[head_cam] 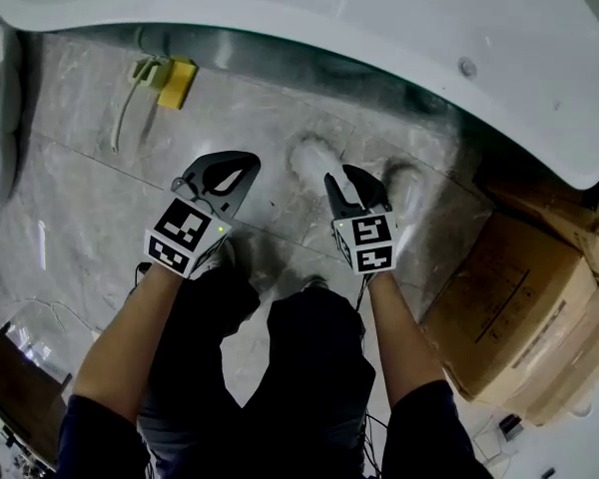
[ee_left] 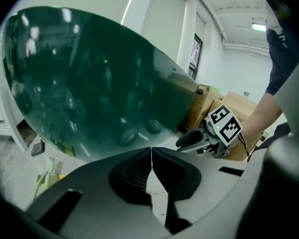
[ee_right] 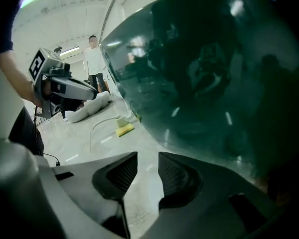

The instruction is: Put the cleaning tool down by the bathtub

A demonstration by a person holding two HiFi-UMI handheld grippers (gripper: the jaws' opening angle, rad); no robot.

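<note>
Bare forearms (head_cam: 120, 352) hold both tools above veined marble tiles (head_cam: 270, 133). The left gripper (head_cam: 242, 168) has its ribbed black jaws pressed together, empty; the right gripper (head_cam: 341, 176) has its jaws parted, empty. Beyond, the yellow-headed, pale-handled cleaning tool (head_cam: 165, 80) lies flat beside the glossy curved bathtub (head_cam: 379, 28).
</note>
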